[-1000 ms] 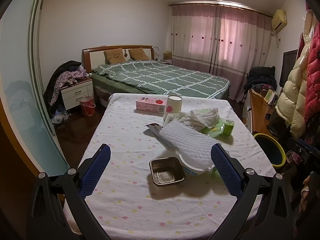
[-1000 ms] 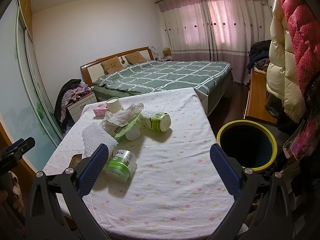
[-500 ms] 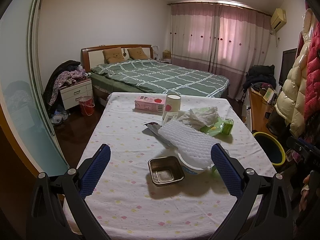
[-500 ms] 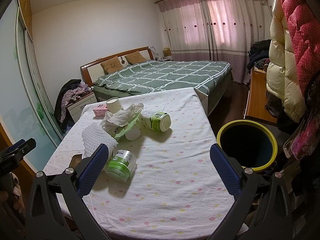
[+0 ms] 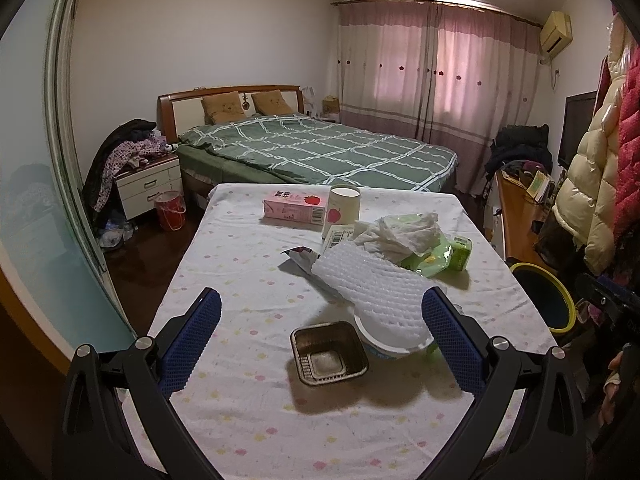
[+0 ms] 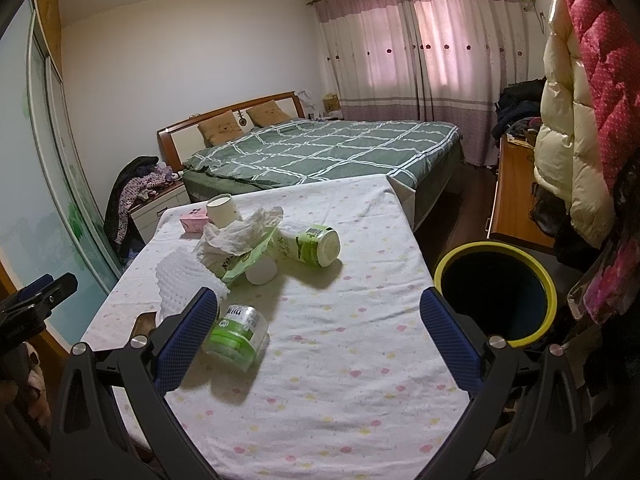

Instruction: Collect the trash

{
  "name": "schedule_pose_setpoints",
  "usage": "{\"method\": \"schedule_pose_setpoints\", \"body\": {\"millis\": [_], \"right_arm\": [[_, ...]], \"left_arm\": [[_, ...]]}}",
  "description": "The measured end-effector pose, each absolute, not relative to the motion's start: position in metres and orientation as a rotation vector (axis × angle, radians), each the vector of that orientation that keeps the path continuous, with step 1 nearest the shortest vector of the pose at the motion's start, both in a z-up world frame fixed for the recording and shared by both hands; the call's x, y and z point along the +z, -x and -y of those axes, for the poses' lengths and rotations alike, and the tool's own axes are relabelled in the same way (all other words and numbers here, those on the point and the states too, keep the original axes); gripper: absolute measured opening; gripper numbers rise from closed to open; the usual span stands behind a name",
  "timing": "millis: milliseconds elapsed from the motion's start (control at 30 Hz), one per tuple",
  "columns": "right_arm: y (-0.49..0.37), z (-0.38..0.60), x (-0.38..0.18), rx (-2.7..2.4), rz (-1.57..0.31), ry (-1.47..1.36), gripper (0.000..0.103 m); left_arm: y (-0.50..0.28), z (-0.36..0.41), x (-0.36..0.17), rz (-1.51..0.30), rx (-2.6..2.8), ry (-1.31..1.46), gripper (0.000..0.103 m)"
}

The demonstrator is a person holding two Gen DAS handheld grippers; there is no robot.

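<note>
Both tools are spread wide and hold nothing. The left gripper [image 5: 320, 334] hovers low over the near end of the table [image 5: 240, 280], its blue pads far apart, with the square foil tray [image 5: 329, 352] sitting on the cloth between them, touched by neither. Just beyond the tray a white foam sheet [image 5: 372, 284] lies draped over a white bowl [image 5: 390, 344], close to the right-side pad. The right gripper [image 6: 319, 338] is equally agape above the cloth; its left-side pad stands just in front of a toppled green-labelled jar [image 6: 237, 336], though contact cannot be made out. Further back lie crumpled tissue [image 6: 236, 232] on a green wrapper [image 6: 244, 260], a fallen green bottle [image 6: 308, 242], a paper cup [image 6: 222, 208] and a pink carton [image 6: 194, 220]. The yellow-rimmed bin [image 6: 496, 292] stands on the floor beside the table's right edge. Against the earlier frames almost nothing differs — the left view has crept slightly nearer the tray, the right view is unchanged, and the trash lies where it lay.
</note>
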State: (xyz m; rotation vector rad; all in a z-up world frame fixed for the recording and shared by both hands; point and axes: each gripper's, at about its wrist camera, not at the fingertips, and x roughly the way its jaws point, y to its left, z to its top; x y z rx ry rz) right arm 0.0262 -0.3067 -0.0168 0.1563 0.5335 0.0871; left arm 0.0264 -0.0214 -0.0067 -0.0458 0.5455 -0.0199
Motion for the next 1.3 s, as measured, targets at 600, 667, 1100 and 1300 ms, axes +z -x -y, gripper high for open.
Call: {"method": "schedule_pose_setpoints", "body": {"millis": [600,667,1100,1300], "right_arm": [[-0.158,0.255,-0.019,0.17,-0.568,-0.054,0.083],[-0.175,0.245,-0.021,0.191,-0.586,-0.038,0.077],[-0.25,0.191,-0.066,0.216,-0.723,0.04,0.065],[-0.249,0.183,-0.066,0.235,-0.728,0.064,0.008]], "left_arm": [[-0.153,0.008,-0.024,-0.579,0.011,0.031,0.099],[-0.172,0.004,-0.027,-0.575,0.016,0.03,0.099],[-0.242,-0.032,-0.05,-0.539,0.036,0.081,0.099],[-0.238,-0.035,-0.057,-0.544,0.034,0.094,0.099]]}}
